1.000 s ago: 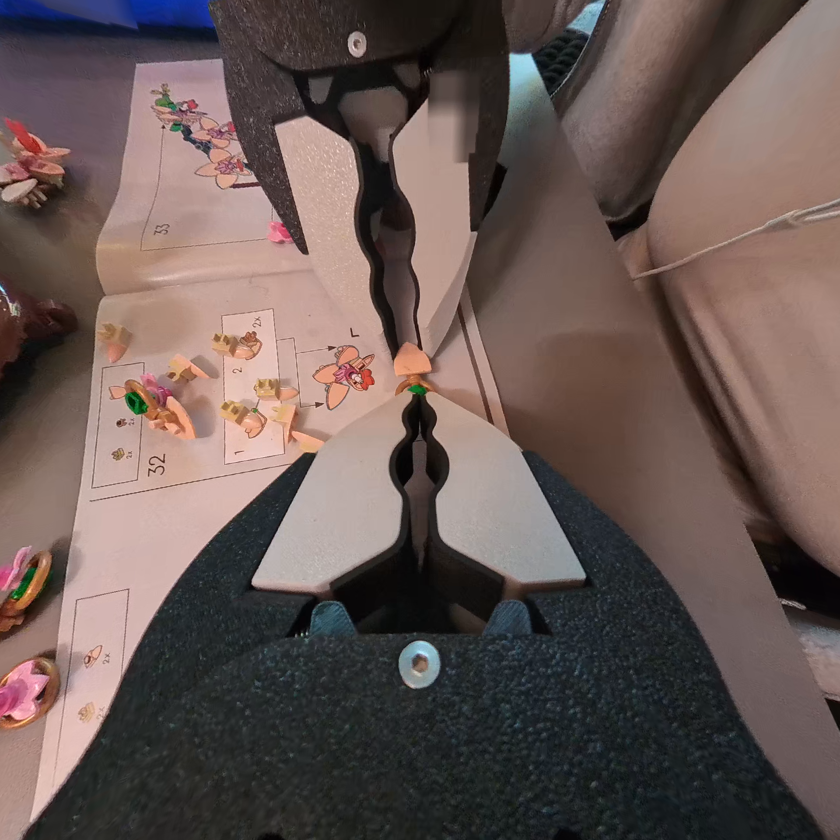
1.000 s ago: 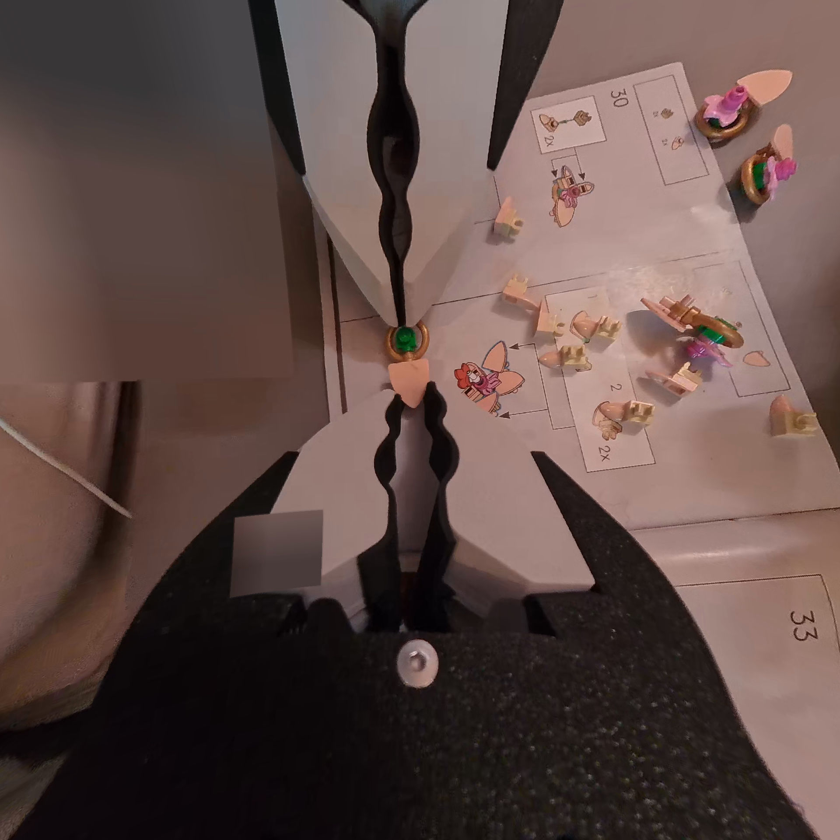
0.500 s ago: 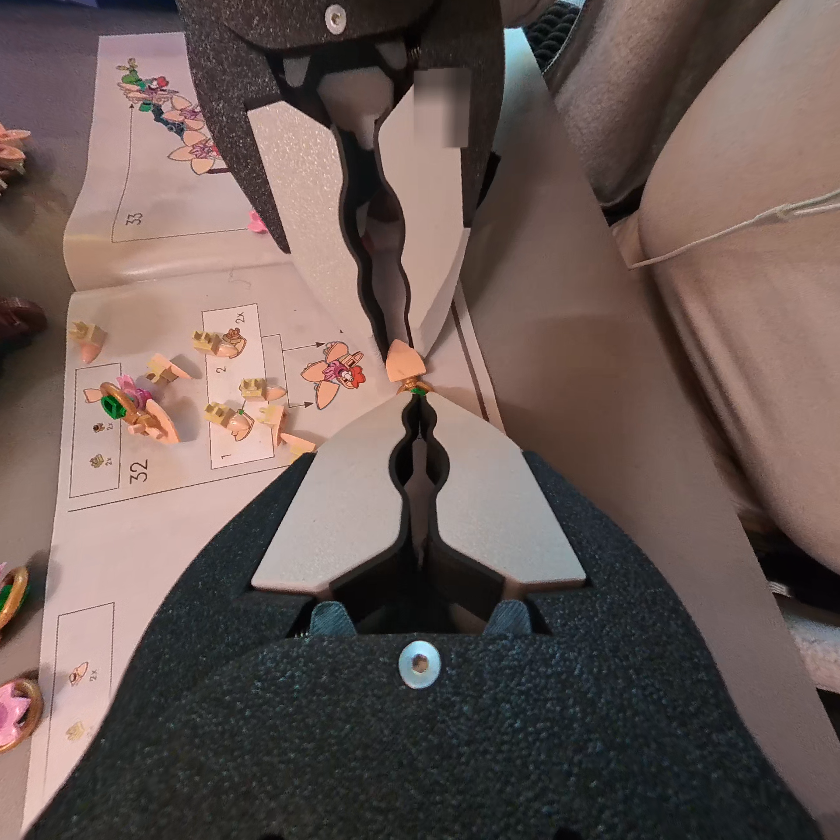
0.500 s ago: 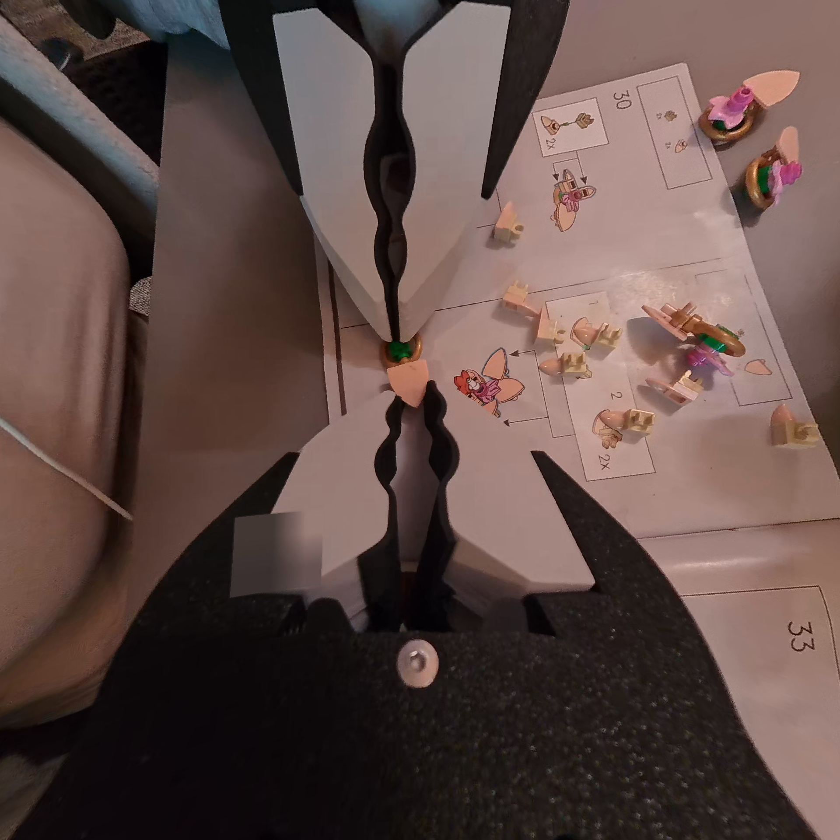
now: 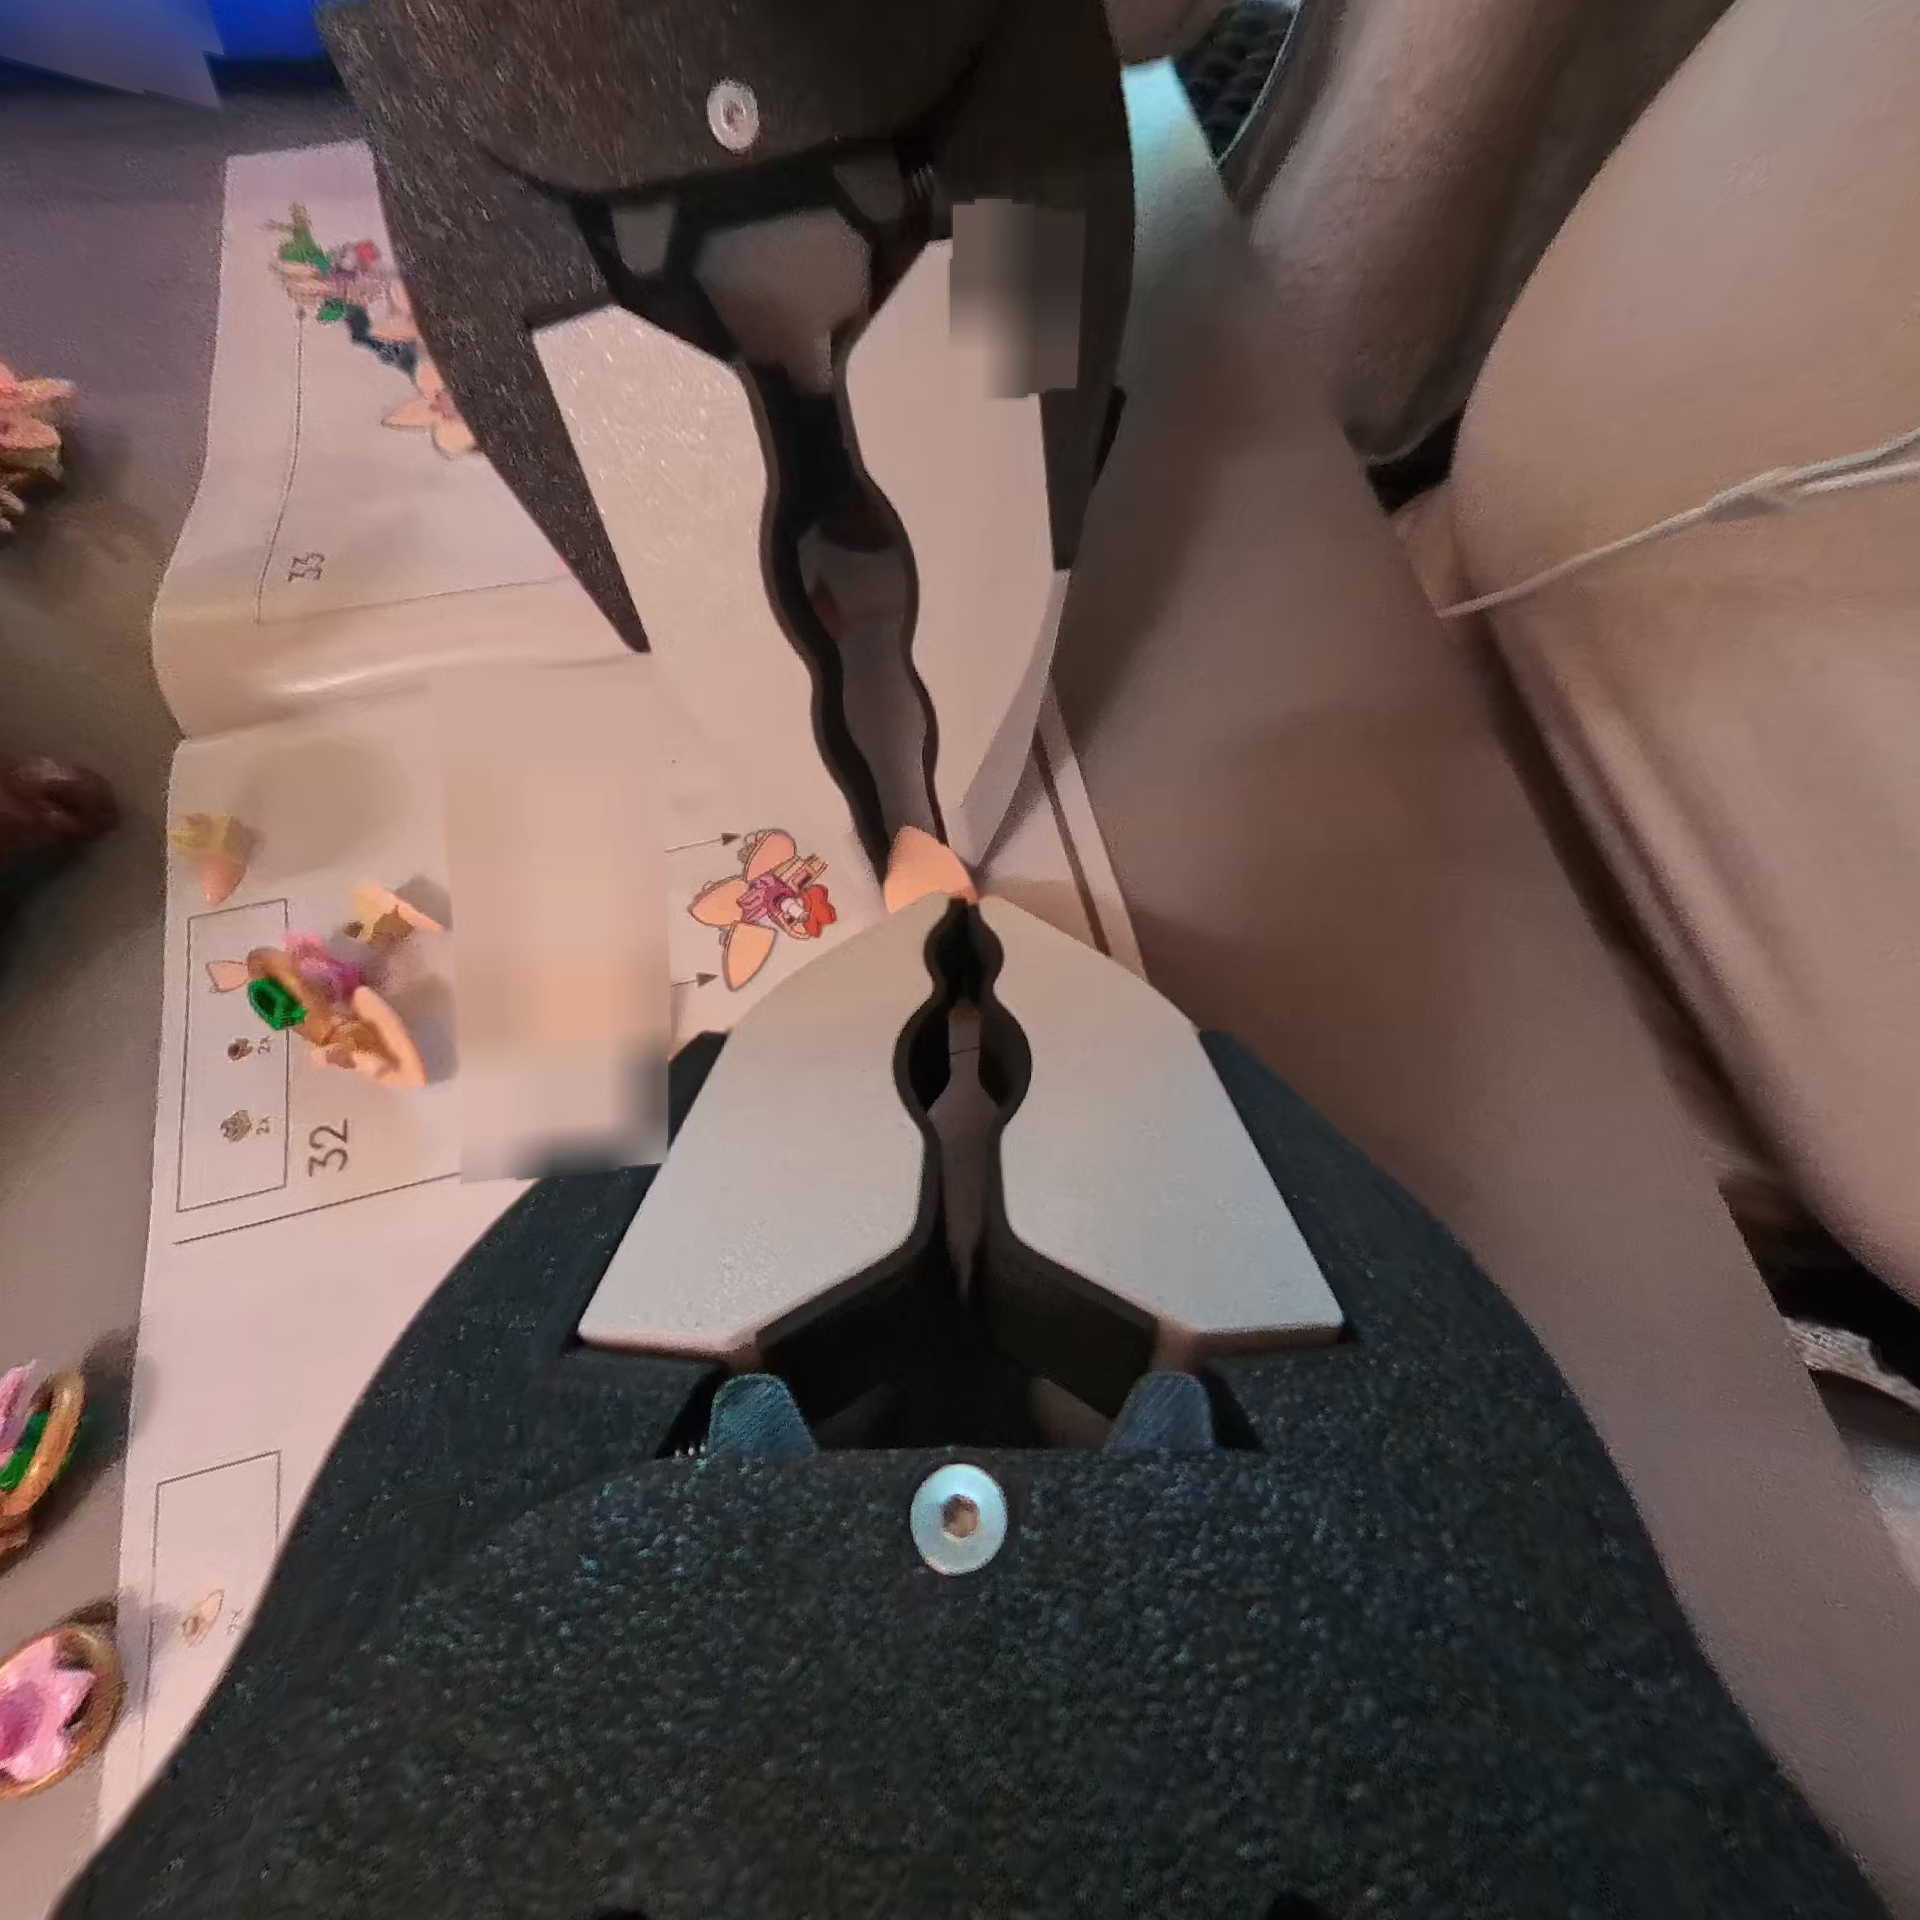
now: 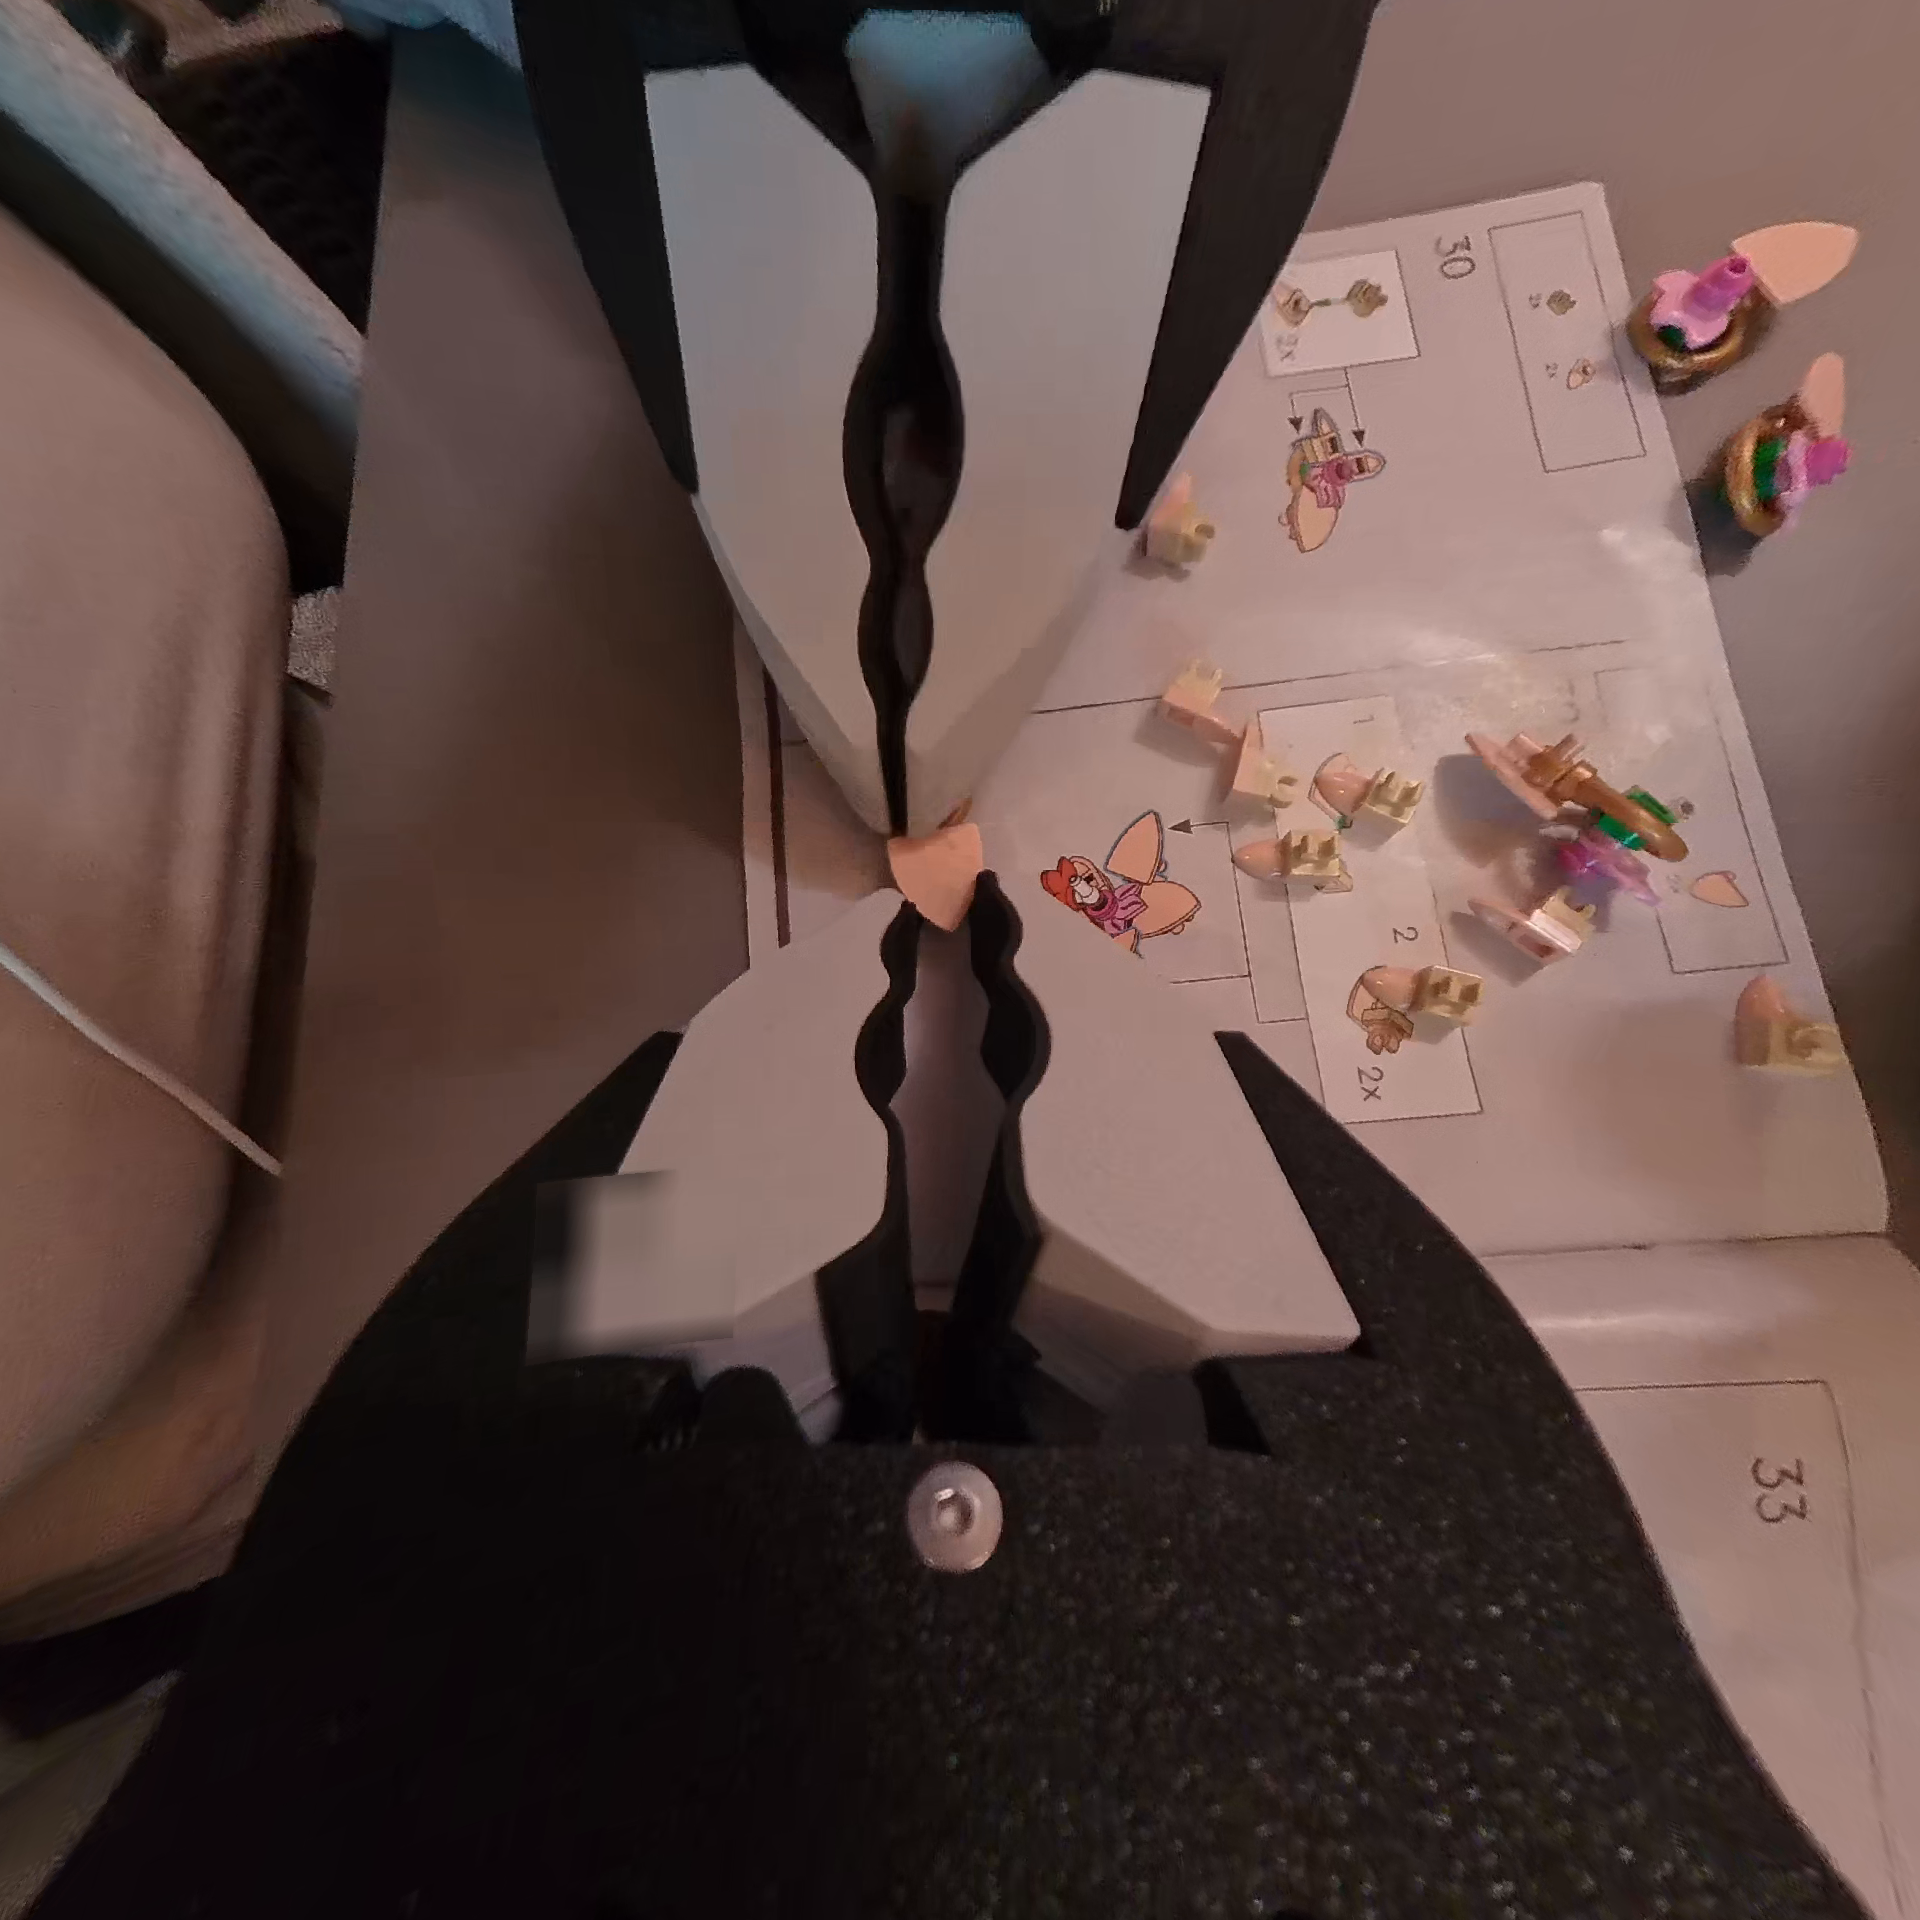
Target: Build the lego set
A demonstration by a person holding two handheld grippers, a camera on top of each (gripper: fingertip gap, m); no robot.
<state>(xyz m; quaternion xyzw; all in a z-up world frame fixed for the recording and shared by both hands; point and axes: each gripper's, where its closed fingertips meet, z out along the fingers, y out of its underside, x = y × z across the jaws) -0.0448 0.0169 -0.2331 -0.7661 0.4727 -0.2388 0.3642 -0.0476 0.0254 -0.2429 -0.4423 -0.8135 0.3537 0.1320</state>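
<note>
In the left wrist view, my left gripper [image 5: 957,910] is shut at its tips. The gold ring piece with the green stud that it holds is almost wholly hidden. My right gripper [image 5: 928,831] comes down from the top, tip to tip with it, shut on a peach petal [image 5: 923,871]. In the right wrist view, my right gripper [image 6: 943,906] pinches the petal [image 6: 938,869] by its narrow end. The petal is pressed against the tips of my left gripper [image 6: 906,823]. Only a gold sliver [image 6: 962,808] of the ring shows there.
An open instruction booklet [image 6: 1558,1143] lies on the grey table with several loose petal pieces [image 6: 1361,795] and a part-built flower [image 6: 1584,821] on it. Two gold-ringed flowers [image 6: 1704,322] sit past its edge. A person's beige trousers [image 5: 1610,831] are beside the table edge. The tips of both grippers are at nearly the same place.
The two grippers have closed the last gap. The petal now sits over the ring, and the green stud and gold ring no longer show. Both views are slightly blurred by motion.
</note>
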